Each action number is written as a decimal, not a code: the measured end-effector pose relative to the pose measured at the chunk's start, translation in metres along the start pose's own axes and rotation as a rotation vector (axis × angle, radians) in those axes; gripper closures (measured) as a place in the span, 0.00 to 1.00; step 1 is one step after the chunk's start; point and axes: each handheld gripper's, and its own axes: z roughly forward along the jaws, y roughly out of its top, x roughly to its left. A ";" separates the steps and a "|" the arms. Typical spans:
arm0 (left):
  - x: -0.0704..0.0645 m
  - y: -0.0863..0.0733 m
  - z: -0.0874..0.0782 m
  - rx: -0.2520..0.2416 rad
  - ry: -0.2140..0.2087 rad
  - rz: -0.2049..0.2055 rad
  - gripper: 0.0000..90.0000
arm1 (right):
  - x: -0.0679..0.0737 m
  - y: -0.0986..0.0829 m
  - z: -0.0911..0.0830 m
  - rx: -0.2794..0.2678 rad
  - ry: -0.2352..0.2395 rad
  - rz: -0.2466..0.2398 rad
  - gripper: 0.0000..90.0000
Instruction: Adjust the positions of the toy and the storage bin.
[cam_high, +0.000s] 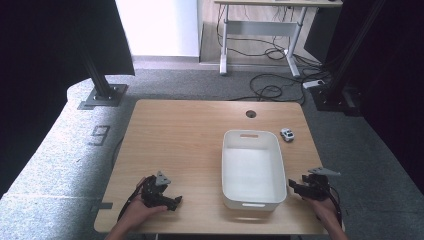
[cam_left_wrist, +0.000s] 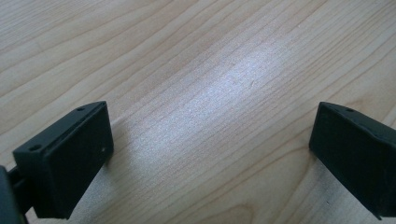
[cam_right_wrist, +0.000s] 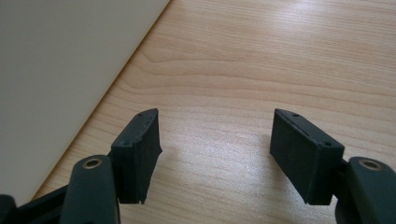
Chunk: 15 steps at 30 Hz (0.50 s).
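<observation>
- Left gripper (cam_high: 176, 201): jaws are spread wide and empty, with bare wooden table (cam_left_wrist: 210, 102) seen between them.
- Right gripper (cam_high: 291, 185): jaws are parted, nothing grasped; the white bin (cam_right_wrist: 56, 74) lies just beside its left jaw.
- Toy car (cam_high: 287, 134): well ahead of the right jaws, beside the bin's far corner.

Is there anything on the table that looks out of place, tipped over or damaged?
Nothing stands out. The white bin sits upright and empty on the table, the small toy car rests apart from it near its far right corner, and both the left gripper and right gripper lie open, holding nothing.
</observation>
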 end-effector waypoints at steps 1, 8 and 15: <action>0.000 0.000 0.000 0.000 0.000 0.000 0.00 | 0.000 0.000 0.000 0.002 0.000 -0.001 0.37; 0.000 0.000 0.000 -0.002 0.002 -0.003 0.00 | 0.002 0.000 0.001 0.008 0.002 -0.012 0.36; 0.003 0.001 0.002 -0.011 0.000 -0.002 0.00 | 0.002 -0.001 0.001 0.013 -0.003 -0.015 0.35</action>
